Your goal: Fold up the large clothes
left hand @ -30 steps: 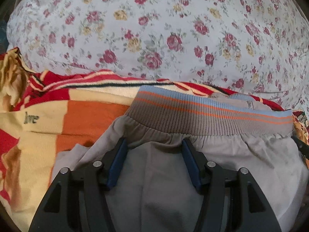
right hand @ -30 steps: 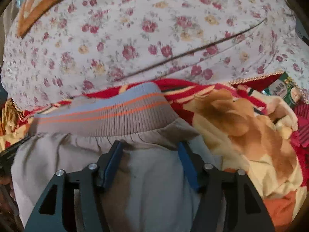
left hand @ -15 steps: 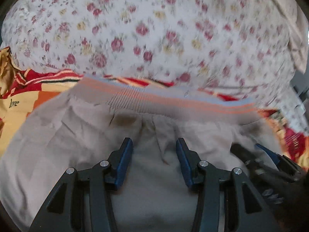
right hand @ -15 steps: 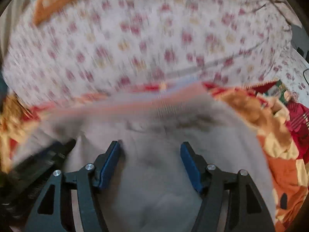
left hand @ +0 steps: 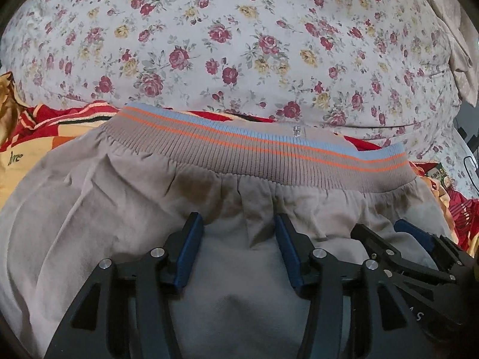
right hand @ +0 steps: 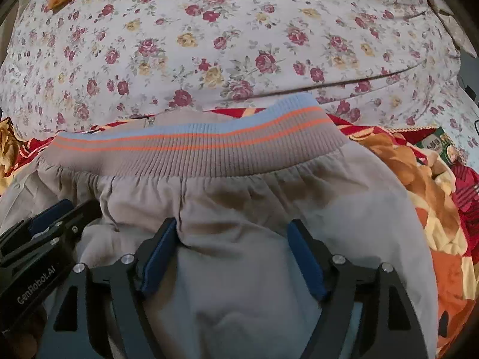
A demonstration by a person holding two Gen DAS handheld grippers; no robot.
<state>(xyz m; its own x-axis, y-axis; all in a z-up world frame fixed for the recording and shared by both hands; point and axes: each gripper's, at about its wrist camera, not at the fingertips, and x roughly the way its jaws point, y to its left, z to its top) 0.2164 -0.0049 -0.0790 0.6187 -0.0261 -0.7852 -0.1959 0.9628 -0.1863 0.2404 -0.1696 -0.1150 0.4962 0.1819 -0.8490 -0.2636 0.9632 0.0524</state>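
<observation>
A taupe garment point(left hand: 119, 194) with a ribbed band point(left hand: 254, 152) striped in orange and pale blue lies spread across the bed. In the left wrist view my left gripper point(left hand: 238, 221) rests on the cloth just below the band. Its jaws are opening, and a pleat of fabric lies between the blue pads without being pinched. My right gripper point(right hand: 232, 226) sits on the same garment point(right hand: 344, 194) below the band point(right hand: 194, 155), jaws opening wide over the loose cloth. The two tools are side by side: the right gripper point(left hand: 380, 229) shows at lower right, the left gripper point(right hand: 71, 209) at lower left.
A white sheet with red and yellow roses point(left hand: 239, 45) covers the bed beyond the garment. A red, orange and yellow blanket point(right hand: 419, 179) lies under the garment and sticks out at both sides point(left hand: 30, 149). A green packet point(right hand: 434, 143) sits at the right.
Both grippers have slid toward each other across the garment, so each now appears in the other's view. The right jaws stand wider than before. More grey cloth now shows outside each gripper.
</observation>
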